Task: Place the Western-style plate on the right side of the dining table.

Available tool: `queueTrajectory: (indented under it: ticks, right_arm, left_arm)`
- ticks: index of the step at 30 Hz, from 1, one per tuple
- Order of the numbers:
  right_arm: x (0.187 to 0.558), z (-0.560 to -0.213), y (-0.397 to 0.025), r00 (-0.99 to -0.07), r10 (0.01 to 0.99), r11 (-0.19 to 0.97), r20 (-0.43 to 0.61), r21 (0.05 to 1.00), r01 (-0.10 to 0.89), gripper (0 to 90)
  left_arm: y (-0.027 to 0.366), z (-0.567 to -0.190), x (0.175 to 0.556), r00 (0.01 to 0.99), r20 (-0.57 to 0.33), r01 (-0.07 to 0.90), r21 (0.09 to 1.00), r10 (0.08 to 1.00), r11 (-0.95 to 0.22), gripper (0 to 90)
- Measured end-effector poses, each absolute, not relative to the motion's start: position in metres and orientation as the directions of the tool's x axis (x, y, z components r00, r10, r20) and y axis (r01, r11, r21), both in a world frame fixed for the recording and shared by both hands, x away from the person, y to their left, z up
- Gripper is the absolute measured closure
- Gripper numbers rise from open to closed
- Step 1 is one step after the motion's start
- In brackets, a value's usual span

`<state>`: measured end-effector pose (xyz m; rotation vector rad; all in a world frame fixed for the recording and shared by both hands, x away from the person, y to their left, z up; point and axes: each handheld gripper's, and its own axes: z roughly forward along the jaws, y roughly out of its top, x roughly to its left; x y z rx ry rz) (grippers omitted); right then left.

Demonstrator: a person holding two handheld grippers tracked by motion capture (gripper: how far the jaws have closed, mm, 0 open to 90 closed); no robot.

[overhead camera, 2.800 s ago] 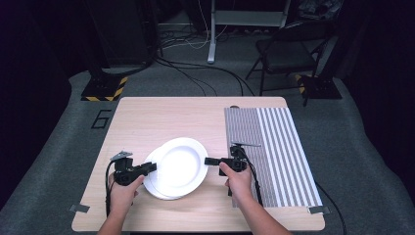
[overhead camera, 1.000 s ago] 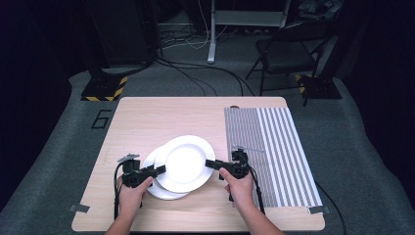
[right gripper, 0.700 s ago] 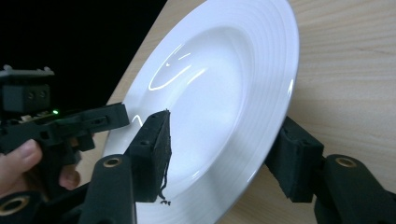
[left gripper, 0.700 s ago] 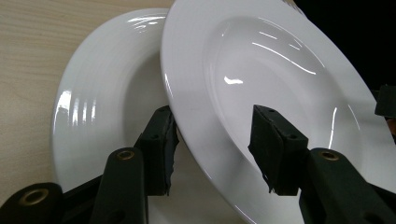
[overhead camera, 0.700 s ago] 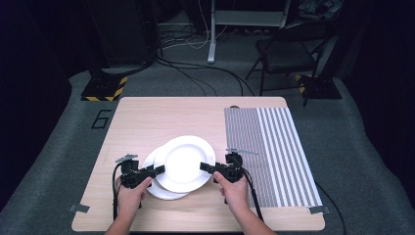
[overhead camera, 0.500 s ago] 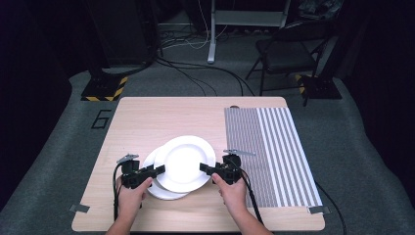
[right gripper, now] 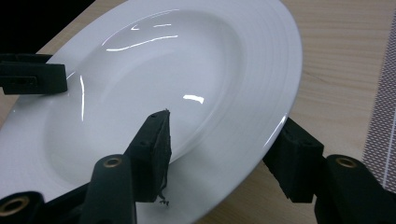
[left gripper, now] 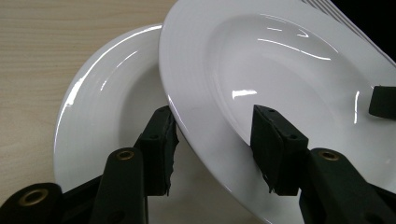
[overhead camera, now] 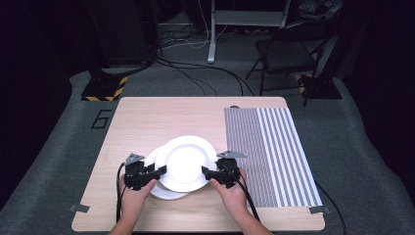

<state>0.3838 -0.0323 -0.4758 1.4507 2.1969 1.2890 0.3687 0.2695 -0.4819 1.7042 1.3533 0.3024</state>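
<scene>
I am looking over a pale wooden table (overhead camera: 147,122) standing on grey carpet (overhead camera: 73,98), a grey striped mat (overhead camera: 274,147) lying at its right, a dark folding chair (overhead camera: 288,54) sitting behind.

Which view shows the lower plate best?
Left gripper view: the lower plate shows its rim and bowl beside the top plate. High view gives just a crescent of it under the top plate. Right gripper view looks at the top plate instead.

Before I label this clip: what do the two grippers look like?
Both the left gripper and the right gripper are black, each topped by a grey three-cornered plate and trailing a black cable. Close up, the jaws are black bars with brass-coloured rivets and blocky pads. The forearms are bare.
</scene>
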Motion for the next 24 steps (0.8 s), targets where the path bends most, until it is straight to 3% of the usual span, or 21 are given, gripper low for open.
queueTrajectory:
  ticks: [11,24]
  right_arm:
    - [0.3803,-0.4779,-0.0320,-0.492,0.834,0.145,0.251,0.759,0.634,42.3]
    - [0.3756,-0.4734,-0.0348,-0.493,0.838,0.146,0.232,0.776,0.614,41.4]
  left_arm:
    - [0.2643,-0.4783,0.3654,0.381,-0.267,0.626,0.779,0.885,-0.034,50.7]
    - [0.2599,-0.4733,0.3624,0.383,-0.259,0.611,0.791,0.886,-0.033,50.7]
